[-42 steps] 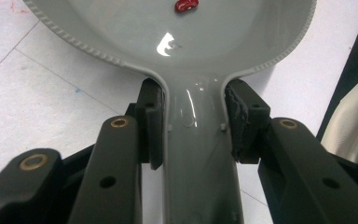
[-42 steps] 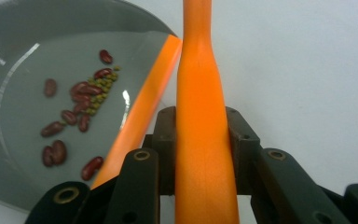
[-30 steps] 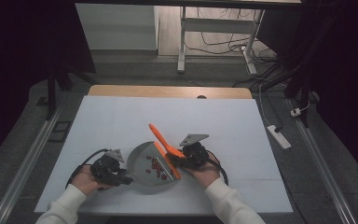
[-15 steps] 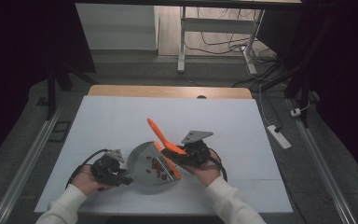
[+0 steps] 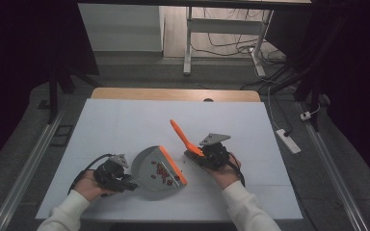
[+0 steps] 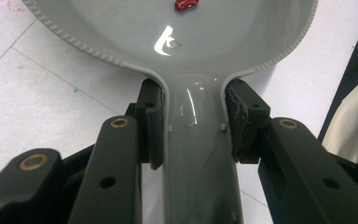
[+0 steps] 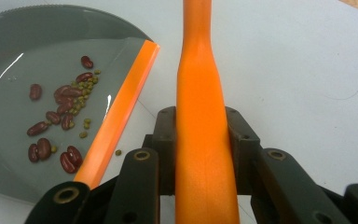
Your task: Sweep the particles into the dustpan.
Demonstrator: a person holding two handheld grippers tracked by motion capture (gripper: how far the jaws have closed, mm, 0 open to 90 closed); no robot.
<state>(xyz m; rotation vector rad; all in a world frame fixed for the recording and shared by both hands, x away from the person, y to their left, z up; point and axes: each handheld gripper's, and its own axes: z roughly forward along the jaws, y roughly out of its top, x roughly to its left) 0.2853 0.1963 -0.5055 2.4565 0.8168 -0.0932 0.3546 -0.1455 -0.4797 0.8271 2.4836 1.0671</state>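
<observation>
- In the high view I see my left gripper [image 5: 125,182] at the lower left of centre, clamped on the grey handle of the dustpan [image 5: 147,168].
- My left gripper view confirms it: the jaws stand closed against both sides of the dustpan [image 6: 200,140] handle, pads pressing on the narrow neck just below the pan's bowl, in the middle of the frame.
- The dustpan lies flat on the white table [image 5: 125,125], its orange lip [image 5: 173,166] facing right towards my other hand.
- Inside the pan I see red beans [image 5: 161,172] gathered near the lip; in my right gripper view the red beans [image 7: 56,123] sit at the left of the frame, mixed with small green beans [image 7: 86,86].
- One small green bean [image 7: 118,152] lies on the table just outside the orange lip [image 7: 121,112].
- My right gripper [image 5: 196,155] sits right of centre in the high view, clamped on the orange brush handle [image 5: 180,134], which slants up and to the left from it.
- In my right gripper view the orange brush handle [image 7: 203,130] runs straight up the middle of the frame, with the jaws closed on it from both sides.
- The brush and the dustpan are near each other but apart.
</observation>
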